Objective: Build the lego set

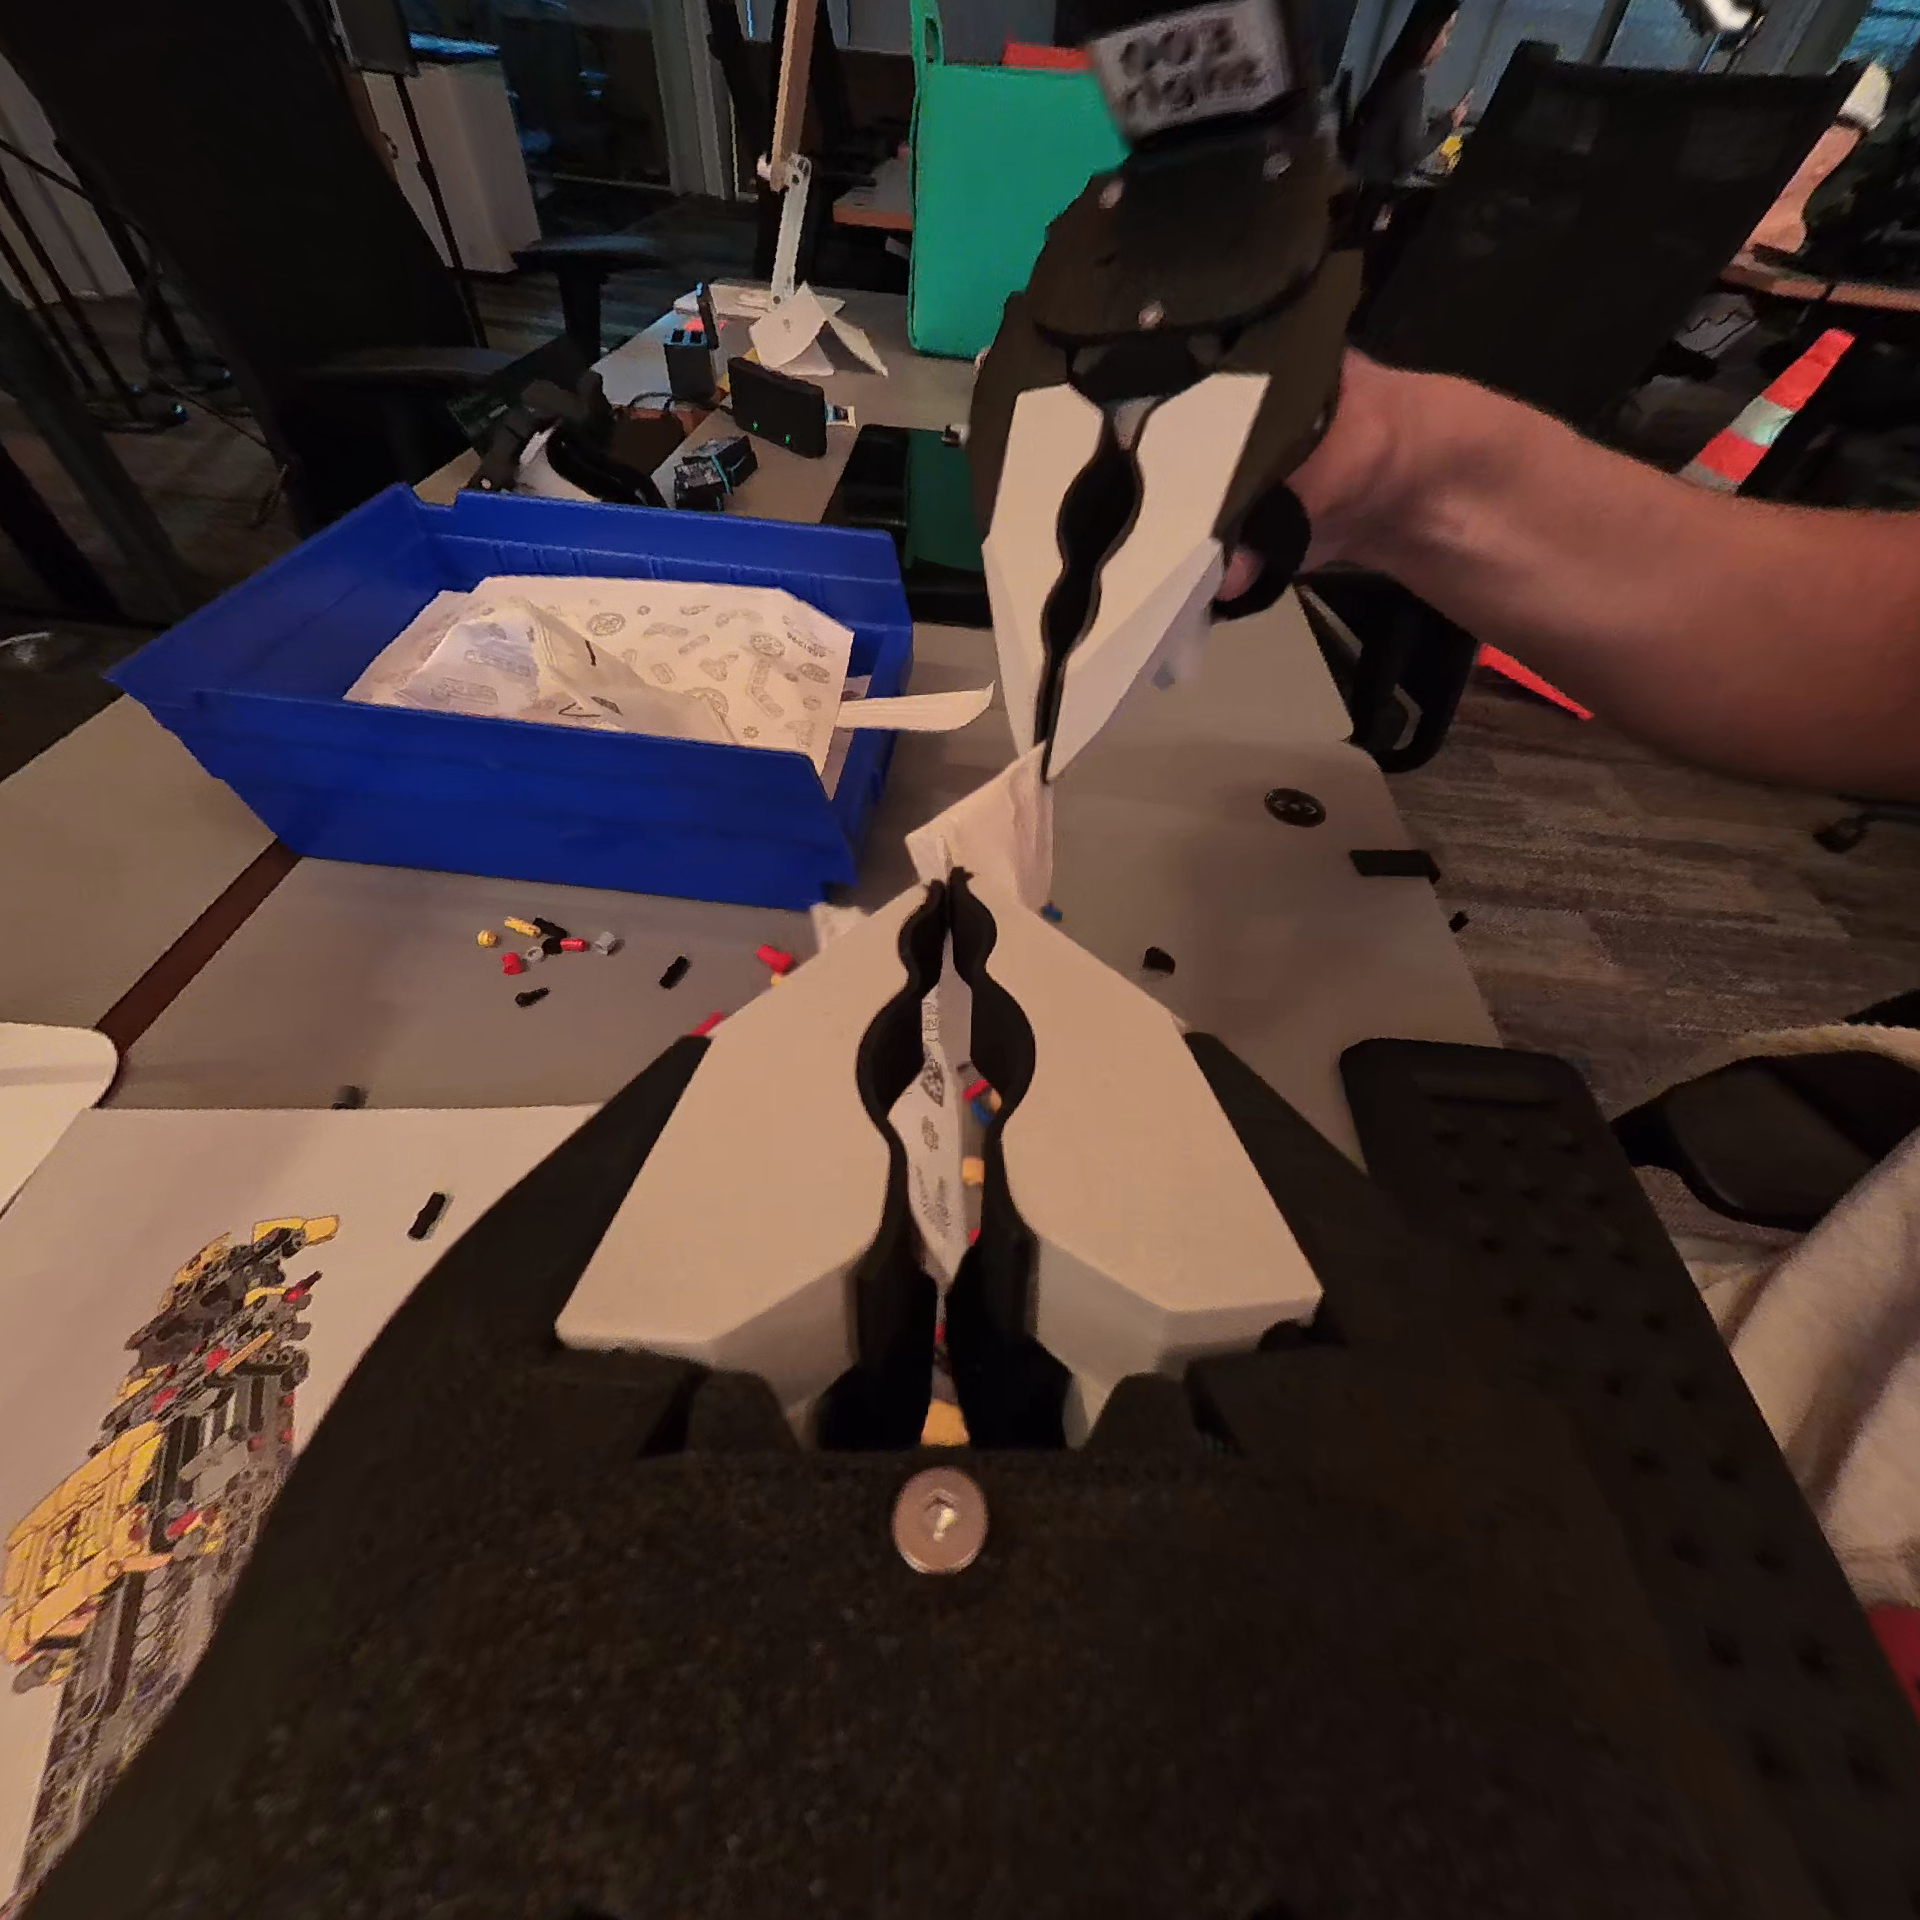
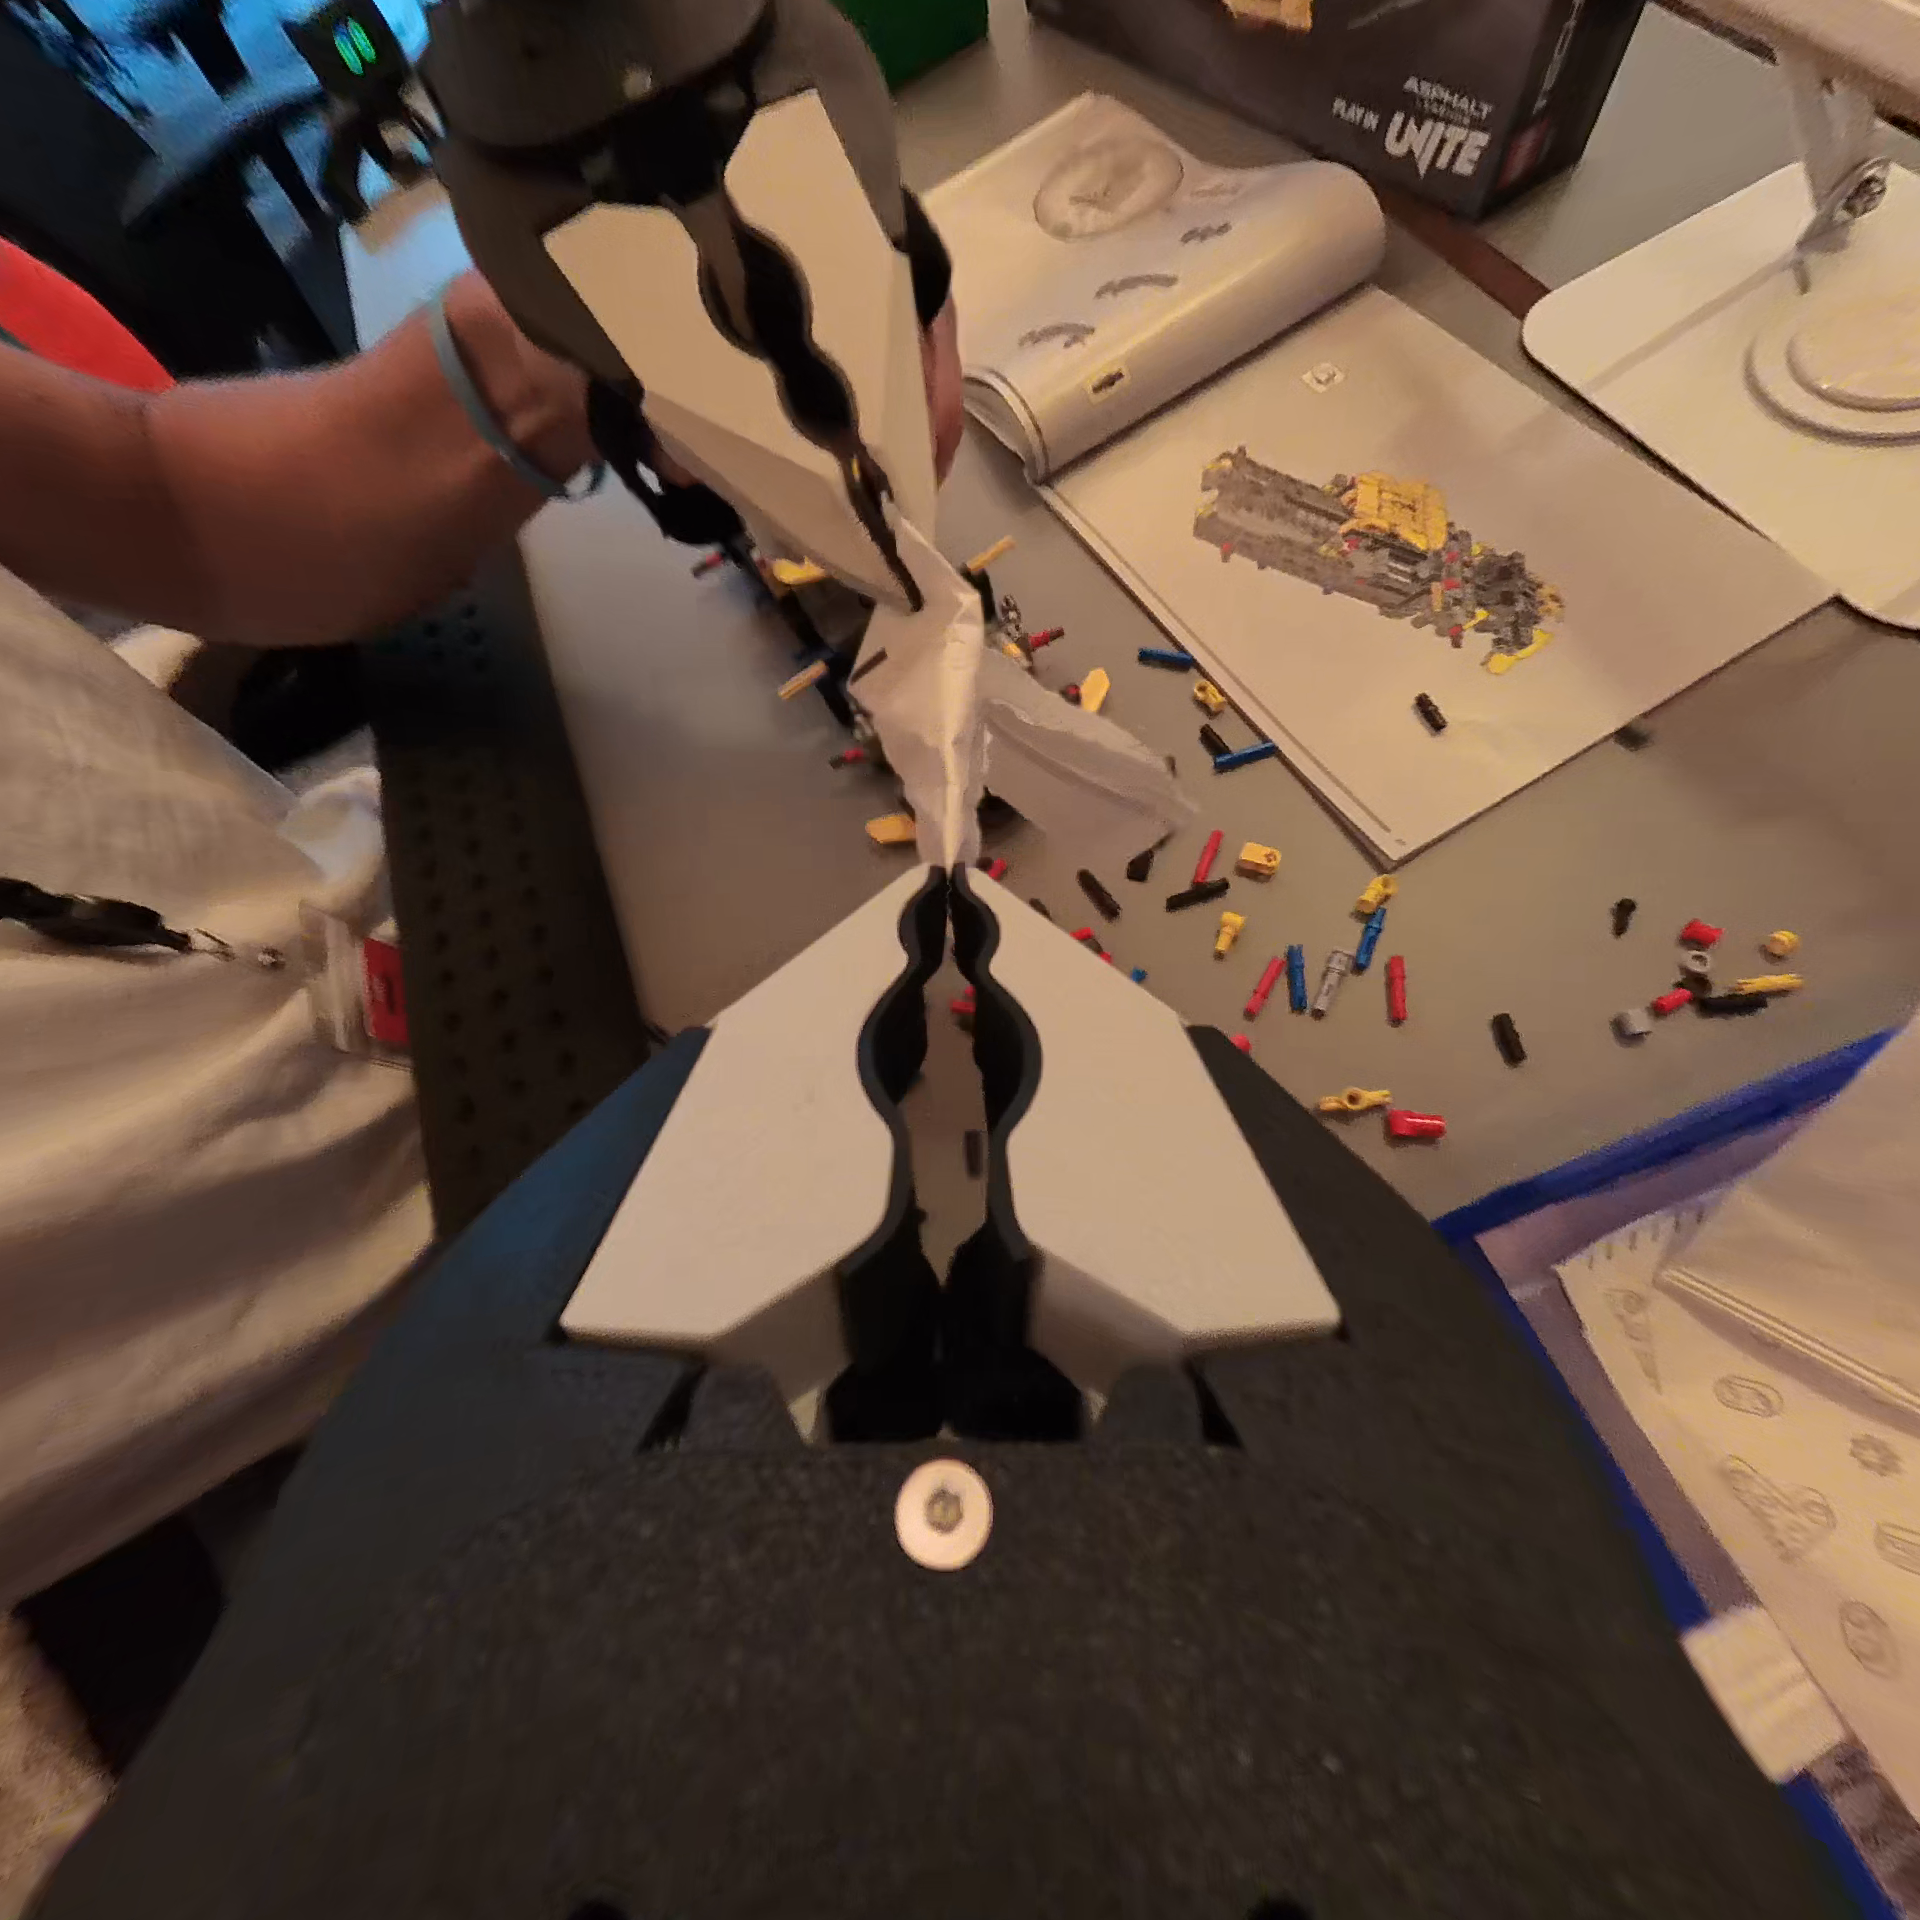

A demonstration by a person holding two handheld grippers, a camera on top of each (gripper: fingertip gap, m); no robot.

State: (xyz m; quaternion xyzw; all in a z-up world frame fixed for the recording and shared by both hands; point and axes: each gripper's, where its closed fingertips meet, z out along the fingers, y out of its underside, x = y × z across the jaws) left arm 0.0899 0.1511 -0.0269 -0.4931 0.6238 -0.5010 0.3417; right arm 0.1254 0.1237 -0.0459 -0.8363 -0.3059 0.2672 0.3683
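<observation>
Both the left gripper (image 1: 948, 883) and right gripper (image 2: 948, 878) are clenched on the paper parts bag (image 2: 951, 727), stretched above the counter (image 2: 727, 914); pull apart steadily, low, so pieces spill nearby

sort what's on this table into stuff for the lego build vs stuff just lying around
For the build:
- crumpled white paper parts bag, pinched by left gripper and right gripper
- small loose coloured lego pieces
- open instruction booklet
- blue plastic bin of paper bags

Lying about:
- black chargers
- green bag
- orange cone
</observation>
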